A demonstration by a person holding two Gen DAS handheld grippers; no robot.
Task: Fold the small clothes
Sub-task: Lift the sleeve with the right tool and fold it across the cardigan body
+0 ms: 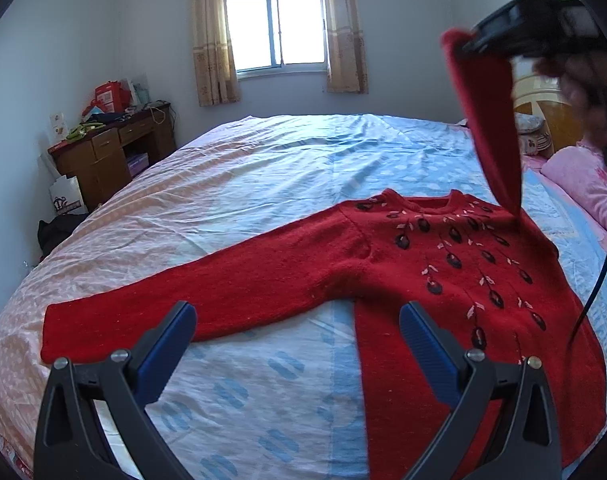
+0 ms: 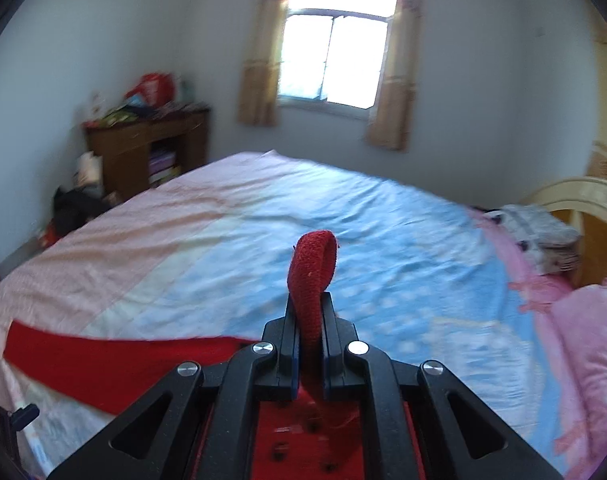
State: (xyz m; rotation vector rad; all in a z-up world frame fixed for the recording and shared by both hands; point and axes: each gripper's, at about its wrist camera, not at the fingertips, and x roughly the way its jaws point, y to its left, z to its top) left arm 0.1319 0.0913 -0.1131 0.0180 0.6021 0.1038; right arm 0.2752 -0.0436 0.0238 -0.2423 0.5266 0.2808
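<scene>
A small red sweater (image 1: pixel 455 280) with dark embroidered flowers lies face up on the bed. Its left sleeve (image 1: pixel 183 300) stretches flat towards the left. My left gripper (image 1: pixel 297 320) is open and empty, hovering just in front of that sleeve and the armpit. My right gripper (image 2: pixel 309 320) is shut on the cuff of the right sleeve (image 2: pixel 313 268) and holds it high; in the left wrist view the raised sleeve (image 1: pixel 487 120) hangs from the right gripper (image 1: pixel 469 42) above the sweater's shoulder. The flat left sleeve (image 2: pixel 103 360) also shows in the right wrist view.
The bed sheet (image 1: pixel 263 168) is pink on the left and blue on the right. A pink quilt (image 1: pixel 583 176) and folded bedding (image 2: pixel 543 236) lie by the headboard at right. A cluttered wooden desk (image 1: pixel 111 148) stands at far left under the window.
</scene>
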